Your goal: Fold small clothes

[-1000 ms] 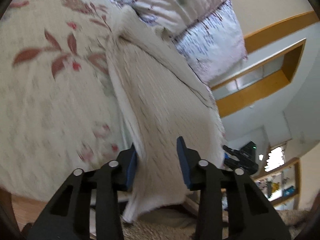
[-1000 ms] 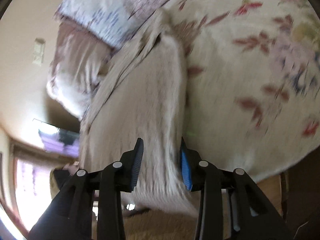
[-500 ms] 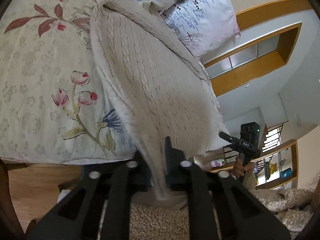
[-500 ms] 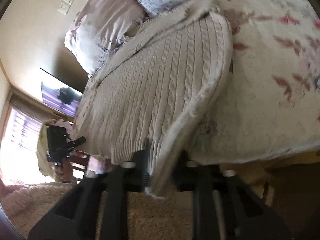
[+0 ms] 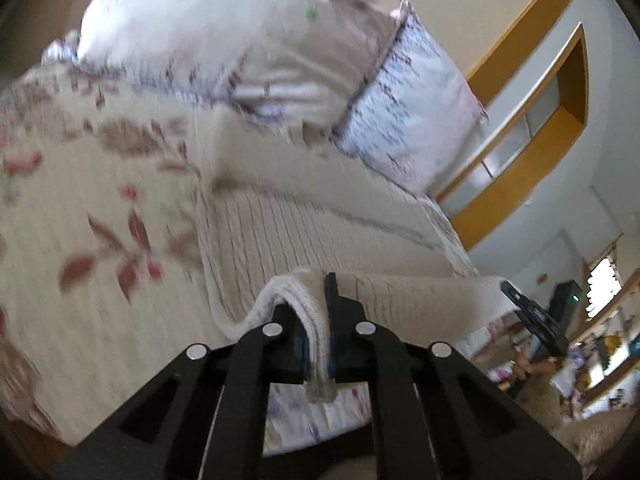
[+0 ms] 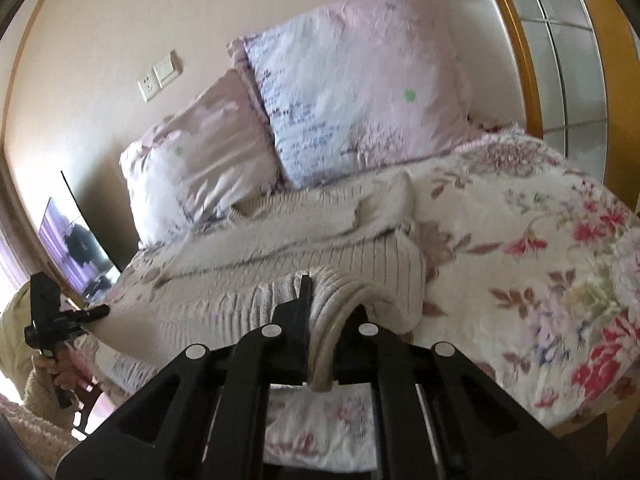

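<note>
A cream cable-knit sweater [image 5: 304, 224] lies on a floral bedspread [image 5: 80, 208], also seen in the right wrist view [image 6: 280, 256]. My left gripper [image 5: 316, 344] is shut on the sweater's bottom hem at one corner and holds it lifted and folded over the body. My right gripper [image 6: 324, 344] is shut on the hem at the other corner, lifted the same way. Each view shows the other gripper at the far end of the hem: the right gripper [image 5: 532, 320] and the left gripper [image 6: 56, 320].
Two pale pink pillows [image 6: 352, 88] lean against the wall at the head of the bed. The bedspread [image 6: 540, 264] stretches out to the right of the sweater. A wooden window frame [image 5: 532, 128] and a television [image 6: 76, 240] stand beyond the bed.
Both grippers closed on the hem hanging off the bed edge, then lifted it and carried it up over the sweater's body toward the pillows.
</note>
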{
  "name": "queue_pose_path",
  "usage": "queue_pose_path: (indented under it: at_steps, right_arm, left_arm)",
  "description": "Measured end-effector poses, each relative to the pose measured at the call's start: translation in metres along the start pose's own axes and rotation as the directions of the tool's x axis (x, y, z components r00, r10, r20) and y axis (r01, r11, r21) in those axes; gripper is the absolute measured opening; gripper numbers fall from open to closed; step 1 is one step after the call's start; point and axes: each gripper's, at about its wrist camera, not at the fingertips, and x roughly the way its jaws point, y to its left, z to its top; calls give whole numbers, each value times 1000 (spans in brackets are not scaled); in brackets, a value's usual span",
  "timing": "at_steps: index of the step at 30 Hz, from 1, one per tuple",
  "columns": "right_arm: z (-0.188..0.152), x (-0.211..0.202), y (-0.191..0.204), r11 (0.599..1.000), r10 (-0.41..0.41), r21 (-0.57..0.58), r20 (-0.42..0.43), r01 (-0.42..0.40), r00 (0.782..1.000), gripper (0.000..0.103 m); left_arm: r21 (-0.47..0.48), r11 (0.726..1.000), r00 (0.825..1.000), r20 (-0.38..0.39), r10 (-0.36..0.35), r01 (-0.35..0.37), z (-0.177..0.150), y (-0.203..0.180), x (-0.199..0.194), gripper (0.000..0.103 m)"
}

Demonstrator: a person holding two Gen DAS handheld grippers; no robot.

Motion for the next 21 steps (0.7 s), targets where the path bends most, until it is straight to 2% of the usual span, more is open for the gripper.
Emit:
queue_pose_path:
  at_steps: [7,14,17,21]
  right_arm:
    - [18,12,-8,999,5,32,42,-6,999,8]
    - [47,36,-10,999,-6,53,61,3,998,8]
    - [61,48,-9,999,-9,43,71,6,997,8]
    - [90,65,-4,999,4,32,93,-7,996,8]
  left_arm:
    - [40,998,998,39,51,-52,44,-12,18,6]
    - [131,985,990,99,96,-108,87,-32,40,6]
    - [122,985,988,107,110,-123,101,-30,50,6]
    - [47,993,990,100,99,-104,130,-18,67,6]
